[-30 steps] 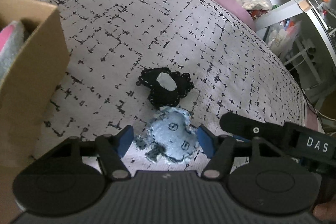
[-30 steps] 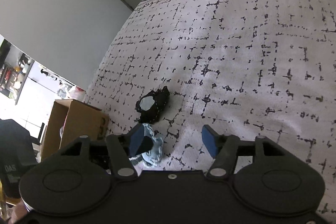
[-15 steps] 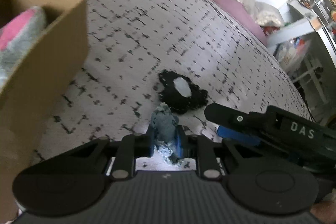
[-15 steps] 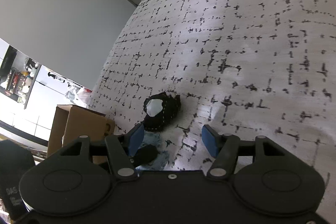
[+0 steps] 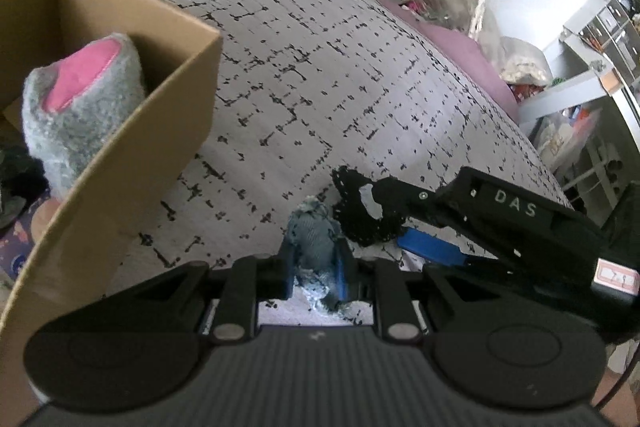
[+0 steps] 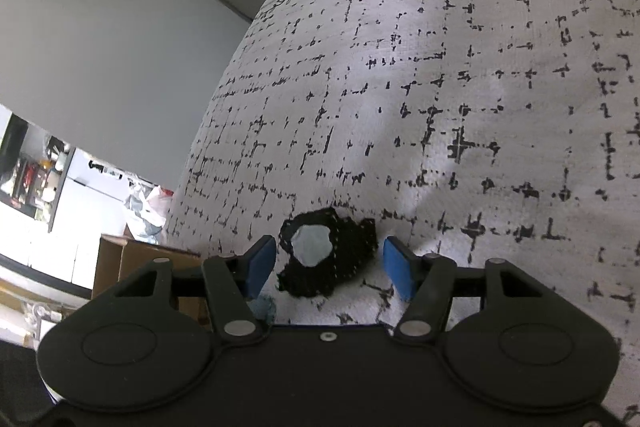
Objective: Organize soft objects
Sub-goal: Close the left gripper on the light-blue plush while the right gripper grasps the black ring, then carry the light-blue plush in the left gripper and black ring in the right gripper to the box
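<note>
— Surface, room?
— Bed point(image 5: 360, 75) under white cover with black dashes; pink pillow point(image 5: 472, 63) at far end, shelves point(image 5: 600, 39) on right, grey wall point(image 6: 100, 39) alongside. Box point(image 5: 132, 155) at bed edge, grey-pink plush point(image 5: 80, 107) inside.
— Left gripper point(image 5: 314, 265)?
— Clamped tight on blue cloth point(image 5: 314, 239), bunched up between fingers.
— Right gripper point(image 6: 330, 267)?
— Spread, closing slightly; black cloth point(image 6: 332, 259) with pale patch lying on bed between fingers, untouched, just beside blue one.

"DAS" on the right gripper point(image 5: 430, 227)
</note>
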The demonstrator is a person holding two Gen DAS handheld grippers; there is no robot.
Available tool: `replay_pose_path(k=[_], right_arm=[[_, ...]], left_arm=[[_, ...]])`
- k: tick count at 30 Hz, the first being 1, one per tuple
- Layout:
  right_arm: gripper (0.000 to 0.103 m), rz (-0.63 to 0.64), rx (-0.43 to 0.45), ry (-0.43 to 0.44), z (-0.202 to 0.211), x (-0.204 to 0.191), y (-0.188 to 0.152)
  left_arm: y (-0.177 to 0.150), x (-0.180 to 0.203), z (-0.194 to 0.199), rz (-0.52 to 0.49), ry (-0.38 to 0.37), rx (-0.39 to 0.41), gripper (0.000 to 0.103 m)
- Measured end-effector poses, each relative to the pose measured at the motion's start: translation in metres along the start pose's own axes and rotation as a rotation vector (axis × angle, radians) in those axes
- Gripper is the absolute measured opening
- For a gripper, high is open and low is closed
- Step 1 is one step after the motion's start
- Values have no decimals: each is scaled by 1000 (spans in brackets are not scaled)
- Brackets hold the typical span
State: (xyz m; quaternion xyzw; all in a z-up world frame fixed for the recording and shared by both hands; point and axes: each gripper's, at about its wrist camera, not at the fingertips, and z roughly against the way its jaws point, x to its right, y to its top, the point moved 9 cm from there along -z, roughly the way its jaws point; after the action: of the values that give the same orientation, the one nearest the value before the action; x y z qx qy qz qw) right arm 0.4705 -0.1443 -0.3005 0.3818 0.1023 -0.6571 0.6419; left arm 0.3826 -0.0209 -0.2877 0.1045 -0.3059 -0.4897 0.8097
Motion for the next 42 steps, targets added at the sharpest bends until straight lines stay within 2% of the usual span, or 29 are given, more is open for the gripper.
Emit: replay_pose_path(k=[2,4,5,6,11,19,25,35,42], right_arm=[[52,-4,-6,-9,-2,0,1],[40,-10,-15,-28,-3,2,2],[20,-11,-30,-41,-4,4,1],[11,-13,-47,-56,-5,6,0],[10,49,-3,-107,15,1,-1],[10,90,40,-167,51,-10,-4],[11,108,126,-219,82,-23,-12],[11,116,189,-247,111,-38,-36],[11,119,228,-233,127,-49,-45]], left_arm=[[-1,-1,0,3,7,5,18],[-2,-1,0,6,2,3,19],[-3,-1,0,8,-2,0,19],[-3,0,0,12,-7,-1,19],[-2,2,5,13,4,13,19],[1,17,27,-11,-35,40,19],[2,23,47,-34,-55,69,19],[-2,22,81,-49,-80,99,19],[-1,20,104,-76,-86,134,19]])
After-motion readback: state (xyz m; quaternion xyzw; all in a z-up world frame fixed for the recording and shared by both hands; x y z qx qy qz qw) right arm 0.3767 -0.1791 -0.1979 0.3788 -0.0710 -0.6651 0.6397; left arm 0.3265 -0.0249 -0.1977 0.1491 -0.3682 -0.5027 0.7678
